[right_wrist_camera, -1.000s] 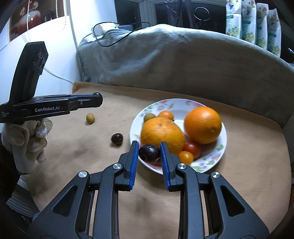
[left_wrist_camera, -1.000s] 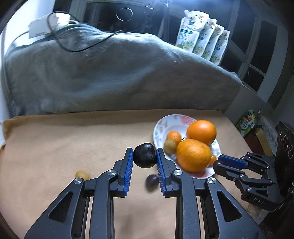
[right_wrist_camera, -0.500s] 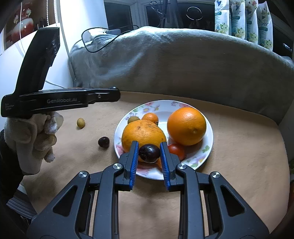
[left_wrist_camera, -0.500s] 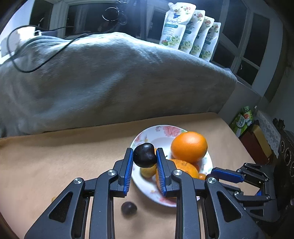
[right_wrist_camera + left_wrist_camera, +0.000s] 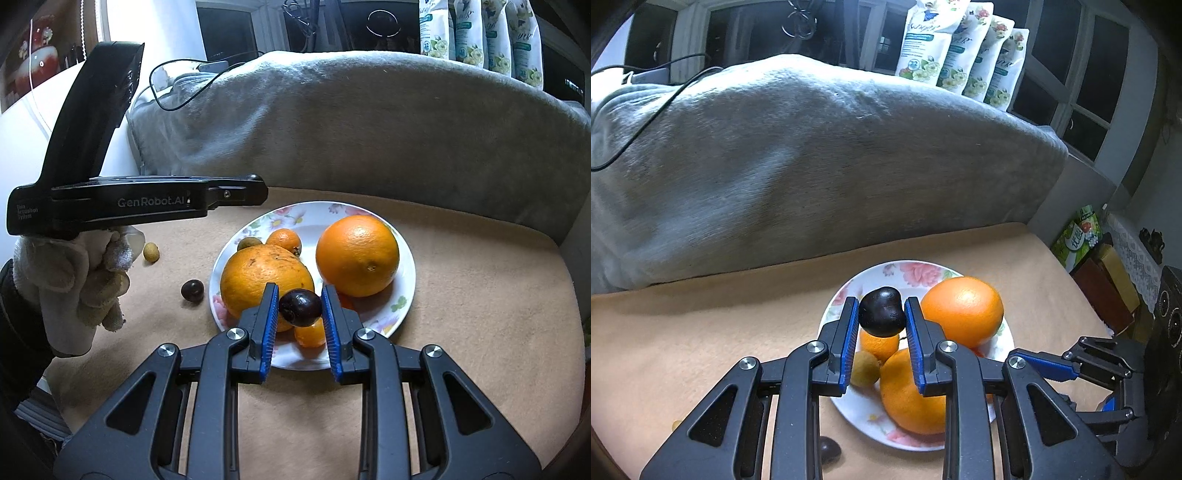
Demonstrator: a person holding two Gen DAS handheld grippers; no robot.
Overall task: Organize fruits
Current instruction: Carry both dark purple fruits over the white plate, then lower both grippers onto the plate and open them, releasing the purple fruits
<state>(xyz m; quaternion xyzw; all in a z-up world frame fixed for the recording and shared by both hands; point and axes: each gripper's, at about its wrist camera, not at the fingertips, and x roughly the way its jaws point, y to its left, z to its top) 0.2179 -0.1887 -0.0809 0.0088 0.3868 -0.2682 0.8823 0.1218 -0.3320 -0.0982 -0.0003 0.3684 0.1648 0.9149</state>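
Note:
A flowered white plate (image 5: 871,280) (image 5: 402,258) on the tan cloth holds two large oranges (image 5: 962,312) (image 5: 357,255), a small orange (image 5: 284,240) and small fruits. My left gripper (image 5: 881,314) is shut on a dark plum (image 5: 881,312) and holds it above the plate's far left part. My right gripper (image 5: 300,308) is shut on another dark plum (image 5: 300,307), above the plate's near edge. A third dark plum (image 5: 192,290) and a small yellow fruit (image 5: 151,252) lie on the cloth left of the plate.
A grey blanket-covered hump (image 5: 798,155) runs along the back of the surface, with a black cable (image 5: 646,118) on it. Several refill pouches (image 5: 964,55) stand behind it. Boxes (image 5: 1078,236) sit past the right edge.
My left gripper has carried its plum right, from over the cloth to over the plate. My right gripper has moved its plum forward over the plate's near edge.

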